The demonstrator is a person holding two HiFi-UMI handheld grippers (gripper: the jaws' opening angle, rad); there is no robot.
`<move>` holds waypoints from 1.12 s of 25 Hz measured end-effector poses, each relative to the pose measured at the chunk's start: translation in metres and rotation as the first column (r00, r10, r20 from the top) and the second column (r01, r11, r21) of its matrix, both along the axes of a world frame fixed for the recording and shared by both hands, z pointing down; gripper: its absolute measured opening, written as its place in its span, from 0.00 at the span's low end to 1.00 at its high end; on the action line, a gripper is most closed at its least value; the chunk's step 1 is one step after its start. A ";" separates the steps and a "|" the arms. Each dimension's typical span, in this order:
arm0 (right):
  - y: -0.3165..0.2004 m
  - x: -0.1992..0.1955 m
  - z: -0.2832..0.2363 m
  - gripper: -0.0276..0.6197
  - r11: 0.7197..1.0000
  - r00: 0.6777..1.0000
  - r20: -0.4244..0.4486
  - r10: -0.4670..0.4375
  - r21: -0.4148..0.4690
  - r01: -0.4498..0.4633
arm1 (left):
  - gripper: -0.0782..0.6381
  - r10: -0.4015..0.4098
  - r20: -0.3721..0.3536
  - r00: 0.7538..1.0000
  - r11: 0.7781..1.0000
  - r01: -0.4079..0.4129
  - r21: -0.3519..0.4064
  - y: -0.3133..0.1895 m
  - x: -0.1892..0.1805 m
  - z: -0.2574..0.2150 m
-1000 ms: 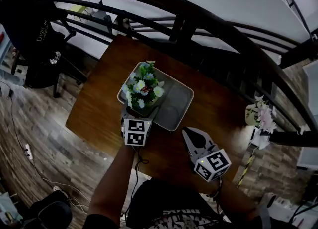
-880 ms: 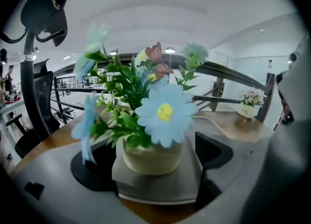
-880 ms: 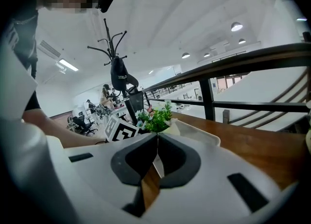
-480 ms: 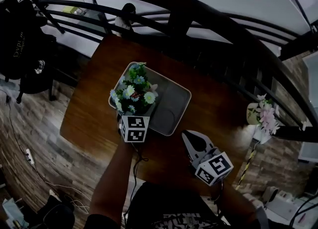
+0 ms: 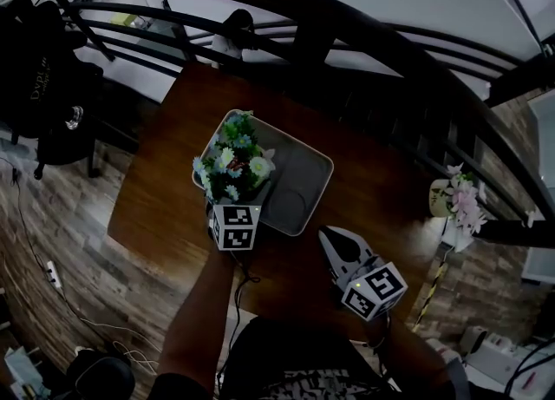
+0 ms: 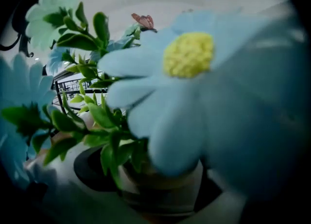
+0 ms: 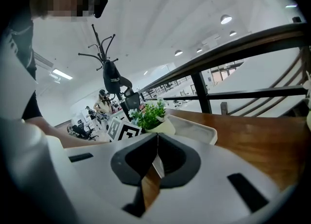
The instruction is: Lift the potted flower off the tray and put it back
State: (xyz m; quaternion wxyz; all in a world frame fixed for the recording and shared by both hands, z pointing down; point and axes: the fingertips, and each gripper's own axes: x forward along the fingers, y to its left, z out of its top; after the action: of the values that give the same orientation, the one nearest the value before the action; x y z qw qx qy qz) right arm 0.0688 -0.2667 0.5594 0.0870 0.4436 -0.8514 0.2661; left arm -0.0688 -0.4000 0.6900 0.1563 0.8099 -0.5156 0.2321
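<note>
- Left gripper (image 5: pixel 232 206) is clamped low on the pot of the flower (image 5: pixel 232 164), sparing the blooms and keeping it upright at the left end of the tray (image 5: pixel 310 171).
- Right gripper (image 5: pixel 335 239), closed and empty, sits aside over the table (image 5: pixel 169 186), likely to stay clear.

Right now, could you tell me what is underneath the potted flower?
The tray lies beneath the potted flower, on the wooden table. Blossoms cover the pot's base, so whether it touches the tray cannot be seen.

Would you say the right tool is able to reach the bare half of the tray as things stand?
Probably yes: only bare table lies between the right tool and the tray; the potted flower and left tool sit at its other side.
</note>
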 end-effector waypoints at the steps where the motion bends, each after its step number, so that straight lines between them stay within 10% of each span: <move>1: -0.004 -0.001 0.000 0.04 1.000 1.000 -0.003 -0.003 0.002 0.003 | 0.81 -0.009 -0.010 1.000 1.000 0.009 -0.002 0.000 -0.003 0.002; 28: 0.064 -0.045 -0.078 0.04 0.991 0.997 -0.026 -0.068 0.116 0.071 | 0.81 -0.065 -0.016 0.998 0.994 0.066 0.086 0.168 -0.064 -0.123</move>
State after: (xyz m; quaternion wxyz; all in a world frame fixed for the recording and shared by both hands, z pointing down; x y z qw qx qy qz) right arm 0.0239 -0.2027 0.4811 0.0795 0.4209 -0.8793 0.2080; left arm -0.1331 -0.2325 0.5673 0.1320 0.8001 -0.5503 0.1992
